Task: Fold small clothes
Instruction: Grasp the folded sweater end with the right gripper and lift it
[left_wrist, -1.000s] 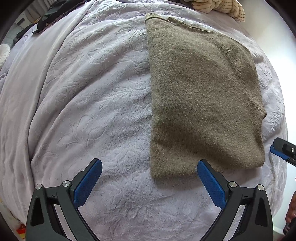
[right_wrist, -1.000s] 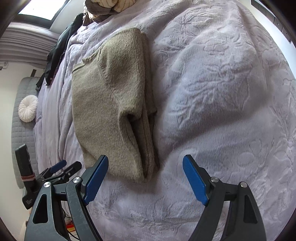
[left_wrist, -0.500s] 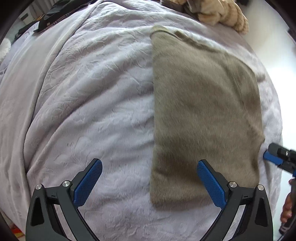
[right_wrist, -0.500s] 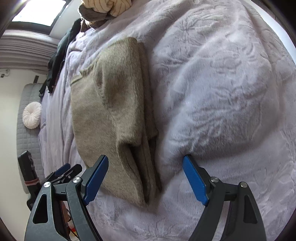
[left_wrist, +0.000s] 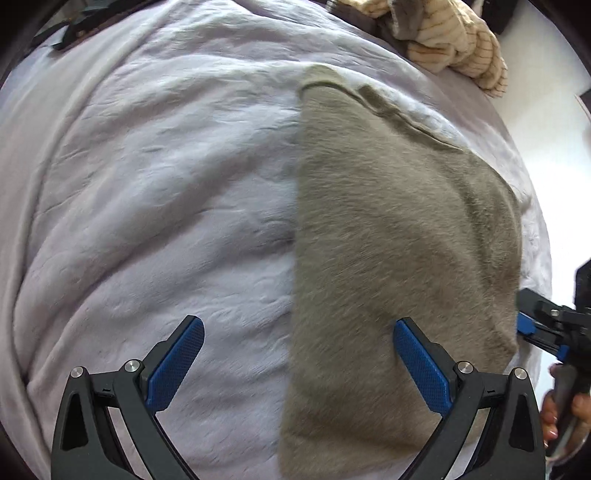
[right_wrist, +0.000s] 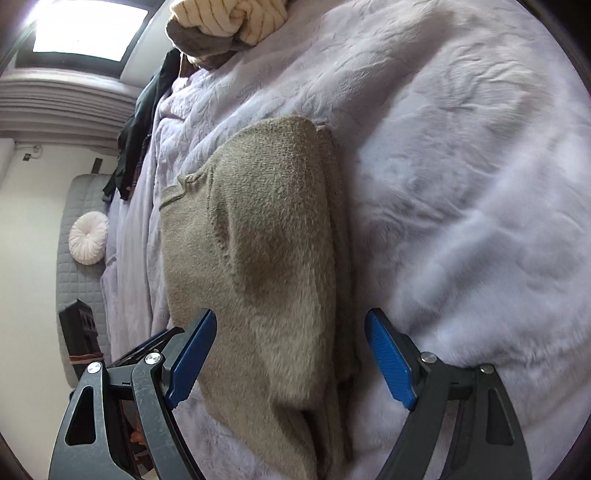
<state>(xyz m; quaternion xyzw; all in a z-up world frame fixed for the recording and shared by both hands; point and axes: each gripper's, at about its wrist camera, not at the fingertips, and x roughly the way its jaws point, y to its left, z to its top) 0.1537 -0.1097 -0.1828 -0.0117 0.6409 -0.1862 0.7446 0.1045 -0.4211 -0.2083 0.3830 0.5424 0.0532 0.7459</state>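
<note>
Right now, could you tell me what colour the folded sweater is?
Olive-brown; the sweater shows best in the left wrist view.

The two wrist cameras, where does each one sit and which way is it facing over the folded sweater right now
Left wrist: on the left gripper, aimed steeply down at the olive sweater's left edge on the lilac bedspread; its own blue-padded fingers show, open, plus the right gripper and a hand at right.
Right wrist: on the right gripper, angled down along the sweater's folded right side; open fingers straddle it.
Shared: sweater, bedspread, striped cream garment.
</note>
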